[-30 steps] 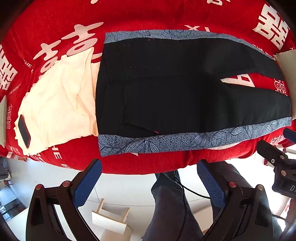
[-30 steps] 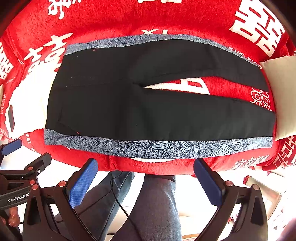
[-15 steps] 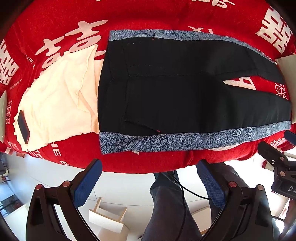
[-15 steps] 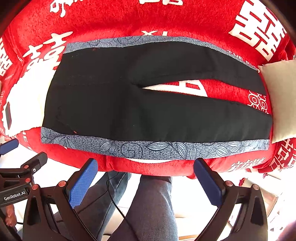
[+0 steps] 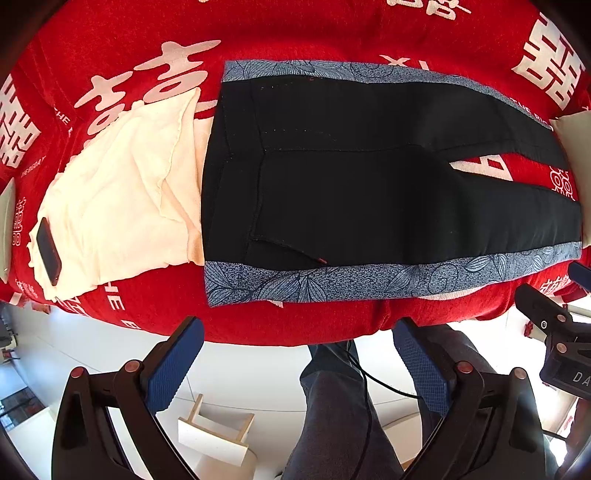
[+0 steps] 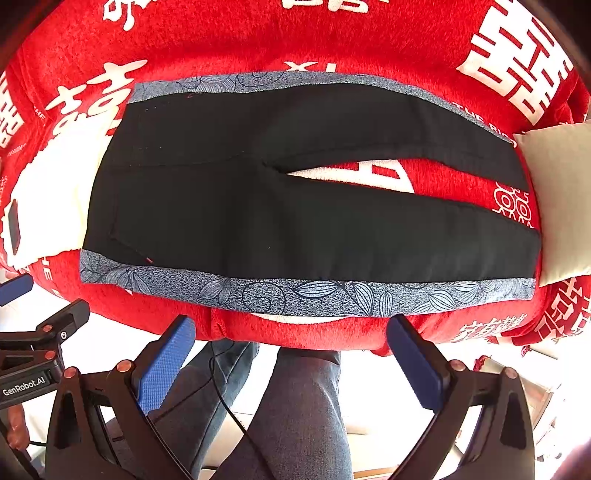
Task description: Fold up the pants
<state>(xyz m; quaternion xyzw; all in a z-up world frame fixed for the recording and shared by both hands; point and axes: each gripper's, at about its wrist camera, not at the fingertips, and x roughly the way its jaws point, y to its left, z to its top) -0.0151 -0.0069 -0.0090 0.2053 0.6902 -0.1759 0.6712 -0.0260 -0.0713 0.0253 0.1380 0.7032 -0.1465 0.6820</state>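
A: Where are the pants?
B: Spread flat on the red blanket, waistband beside a cream cloth.
A: The jaws?
B: Left gripper and right gripper both gape wide, empty.

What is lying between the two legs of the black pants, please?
Only bare red blanket with white print shows between the legs of the black pants; nothing rests there. The right wrist view shows it best.

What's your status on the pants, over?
Left gripper and right gripper open, empty, short of the bed edge. Black pants with blue floral side stripes flat, unfolded. Cream cloth abuts the waistband.
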